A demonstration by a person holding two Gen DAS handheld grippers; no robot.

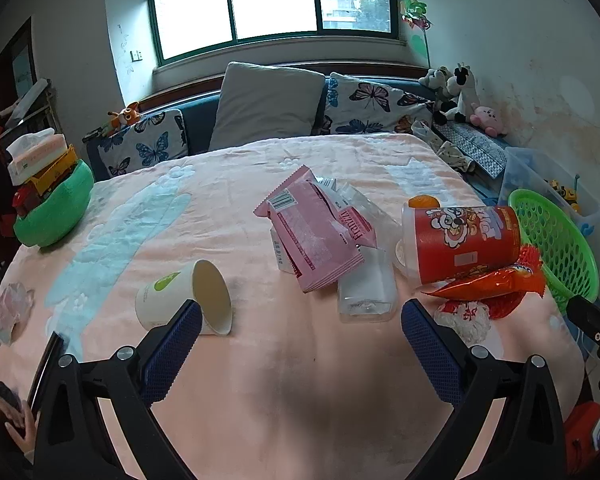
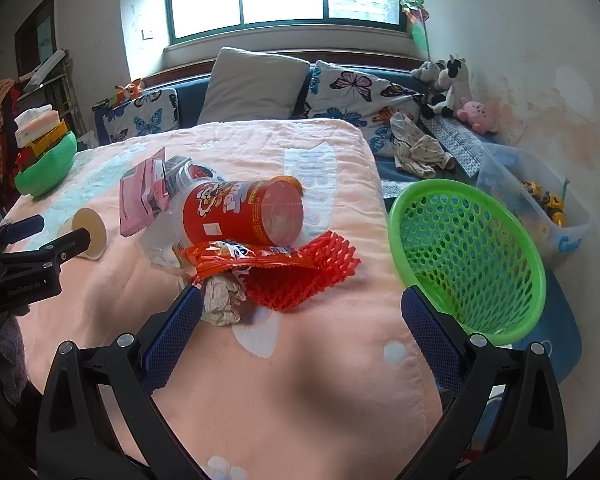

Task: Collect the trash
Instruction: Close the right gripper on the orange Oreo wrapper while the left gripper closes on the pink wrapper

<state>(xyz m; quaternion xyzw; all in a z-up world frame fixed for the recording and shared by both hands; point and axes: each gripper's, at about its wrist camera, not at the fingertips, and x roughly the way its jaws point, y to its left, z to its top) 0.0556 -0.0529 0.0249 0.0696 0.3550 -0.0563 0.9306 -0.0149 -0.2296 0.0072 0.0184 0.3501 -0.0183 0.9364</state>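
Trash lies on a pink blanket-covered table (image 1: 284, 380): a tipped white paper cup (image 1: 184, 300), pink wrappers (image 1: 316, 232), a clear plastic container (image 1: 366, 292), a red snack tub (image 1: 460, 240) on its side, an orange wrapper (image 1: 488, 284), red foam netting (image 2: 300, 276) and crumpled paper (image 2: 222, 298). A green basket (image 2: 468, 256) stands tilted at the table's right edge. My left gripper (image 1: 300, 320) is open and empty, its left finger beside the cup. My right gripper (image 2: 300, 308) is open and empty, just short of the netting and crumpled paper.
A green bowl-shaped holder (image 1: 56, 208) with toys and a tissue pack sits at the far left. A sofa with butterfly pillows (image 1: 364, 104) is behind the table. A clear bin of toys (image 2: 540, 200) is behind the basket. A person's hand with a phone (image 1: 16, 420) is at the lower left.
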